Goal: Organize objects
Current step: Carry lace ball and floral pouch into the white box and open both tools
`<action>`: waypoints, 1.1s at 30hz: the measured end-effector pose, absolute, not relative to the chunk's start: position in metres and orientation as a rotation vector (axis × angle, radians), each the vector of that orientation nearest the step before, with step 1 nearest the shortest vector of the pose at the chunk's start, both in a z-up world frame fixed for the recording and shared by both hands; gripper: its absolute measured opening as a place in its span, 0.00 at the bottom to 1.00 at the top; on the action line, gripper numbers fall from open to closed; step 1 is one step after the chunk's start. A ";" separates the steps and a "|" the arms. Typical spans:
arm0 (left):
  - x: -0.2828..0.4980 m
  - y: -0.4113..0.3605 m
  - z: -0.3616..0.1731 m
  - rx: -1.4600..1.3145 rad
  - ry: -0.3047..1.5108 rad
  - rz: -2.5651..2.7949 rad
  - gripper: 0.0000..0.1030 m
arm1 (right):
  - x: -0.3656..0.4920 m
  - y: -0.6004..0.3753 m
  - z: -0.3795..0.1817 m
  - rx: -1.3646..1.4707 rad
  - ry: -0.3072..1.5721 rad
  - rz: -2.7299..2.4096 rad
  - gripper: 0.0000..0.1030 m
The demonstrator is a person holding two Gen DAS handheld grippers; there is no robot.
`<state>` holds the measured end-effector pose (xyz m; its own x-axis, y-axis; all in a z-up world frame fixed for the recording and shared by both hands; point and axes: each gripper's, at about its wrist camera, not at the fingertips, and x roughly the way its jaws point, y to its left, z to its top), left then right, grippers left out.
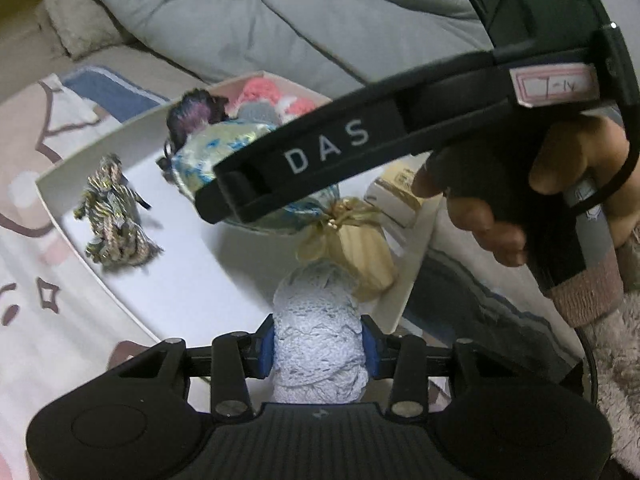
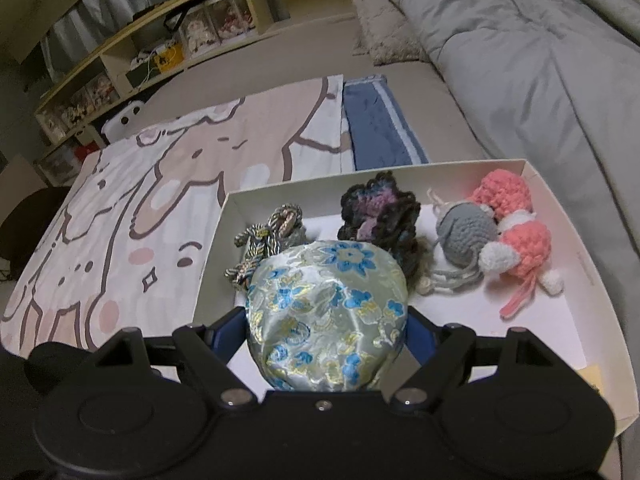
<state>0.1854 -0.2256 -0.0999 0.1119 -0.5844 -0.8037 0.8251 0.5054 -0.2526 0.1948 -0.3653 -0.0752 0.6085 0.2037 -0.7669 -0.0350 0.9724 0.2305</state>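
Note:
My left gripper is shut on a pale blue lace bundle and holds it over the near edge of the white box. My right gripper is shut on a silvery brocade pouch with blue flowers, held above the box; the pouch also shows in the left wrist view under the right gripper's finger. In the box lie a braided cord, a dark crocheted piece, a grey crocheted ball, pink and white crocheted pieces and a gold-ribboned pouch.
The box rests on a bed with a cartoon-print sheet and a blue towel. A grey duvet lies to the right. Shelves stand beyond the bed. A small cream box sits at the box's right edge.

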 end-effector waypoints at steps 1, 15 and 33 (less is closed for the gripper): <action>0.187 -0.226 -0.103 0.288 1.023 -1.057 0.55 | 0.196 -0.364 -0.077 0.198 0.913 0.143 0.80; 0.185 -0.211 -0.092 0.226 1.035 -1.024 0.73 | 0.204 -0.355 -0.097 0.119 1.004 0.110 0.91; 0.181 -0.190 -0.065 0.168 0.994 -0.965 0.73 | 0.183 -0.359 -0.061 0.159 0.938 0.075 0.91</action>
